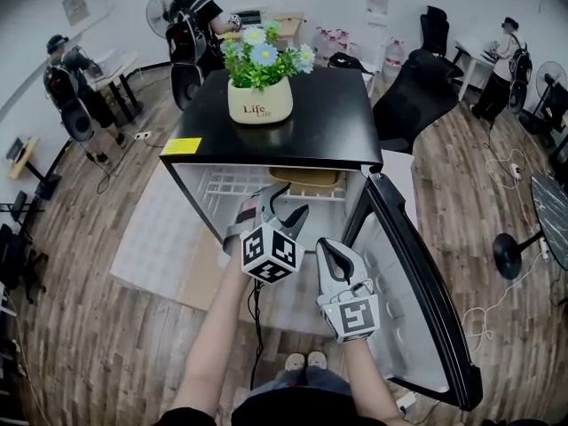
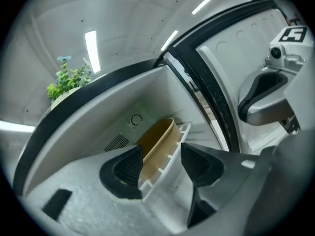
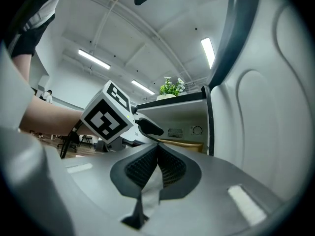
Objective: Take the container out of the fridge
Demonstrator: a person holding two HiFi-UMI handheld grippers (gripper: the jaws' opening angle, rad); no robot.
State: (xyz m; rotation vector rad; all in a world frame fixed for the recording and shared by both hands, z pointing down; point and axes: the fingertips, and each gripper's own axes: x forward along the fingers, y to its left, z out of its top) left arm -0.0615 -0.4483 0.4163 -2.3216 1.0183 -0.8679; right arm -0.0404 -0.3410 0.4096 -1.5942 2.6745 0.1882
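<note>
A small black fridge (image 1: 328, 122) stands with its door (image 1: 417, 300) swung open to the right and a potted plant (image 1: 260, 100) on top. Inside, a tan container (image 1: 306, 177) lies on the white wire shelf (image 1: 231, 185), toward the shelf's back right corner. The left gripper (image 1: 282, 207) is at the fridge opening with its fingers spread apart; in its own view the shelf's front edge (image 2: 170, 154) and the container (image 2: 157, 144) show between them, and nothing is gripped. The right gripper (image 1: 330, 251) is lower, just beside the door's inner face, its fingers (image 3: 147, 168) pressed together on nothing.
</note>
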